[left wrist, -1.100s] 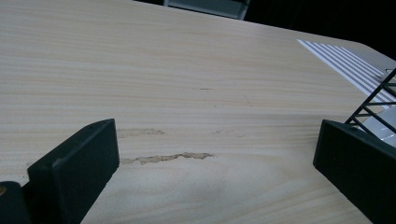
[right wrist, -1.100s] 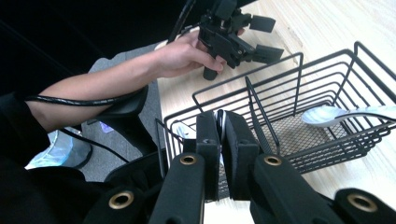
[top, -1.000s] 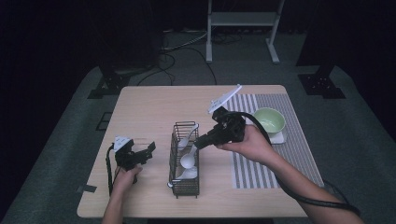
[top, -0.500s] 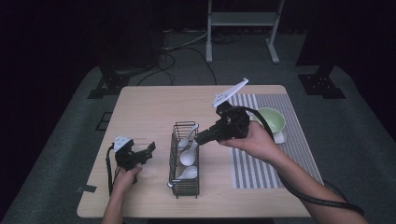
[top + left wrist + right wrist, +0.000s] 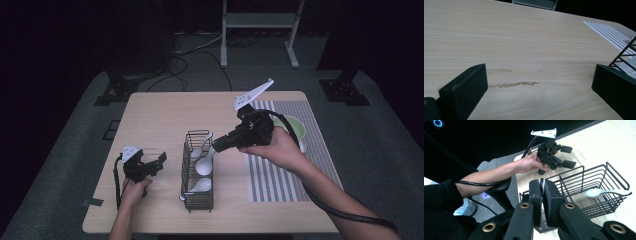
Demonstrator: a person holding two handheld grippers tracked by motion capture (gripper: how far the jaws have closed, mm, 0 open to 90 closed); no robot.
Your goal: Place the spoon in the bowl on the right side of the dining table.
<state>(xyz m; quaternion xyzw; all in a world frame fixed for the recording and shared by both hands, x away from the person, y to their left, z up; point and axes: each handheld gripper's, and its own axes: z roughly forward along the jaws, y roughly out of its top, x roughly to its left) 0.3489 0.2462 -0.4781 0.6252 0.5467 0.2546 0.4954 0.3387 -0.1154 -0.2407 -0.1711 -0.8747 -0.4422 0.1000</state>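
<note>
A black wire basket (image 5: 186, 165) stands mid-table with white spoons in it. My right gripper (image 5: 218, 146) hovers over the basket's right rim, tilted down to the left. Its jaws are shut on the thin handle of a white spoon (image 5: 204, 166), whose bowl hangs inside the basket. In the right gripper view a pale sliver sits pinched between the jaws of the right gripper (image 5: 542, 182), above the basket (image 5: 579, 182), where another spoon (image 5: 596, 192) lies. My left gripper (image 5: 159, 161) rests low on the table left of the basket, open and with nothing in it; the left gripper (image 5: 539, 82) looks along bare wood.
A pale green bowl (image 5: 296, 128) sits on a striped mat (image 5: 280, 172) at the table's right, just behind my right hand. The wooden table (image 5: 160, 115) has bare room at the back and left. A metal stand (image 5: 260, 20) is on the floor beyond.
My right gripper has risen a little and shifted right above the basket, staying shut on the spoon. The left gripper has stayed where it was.
</note>
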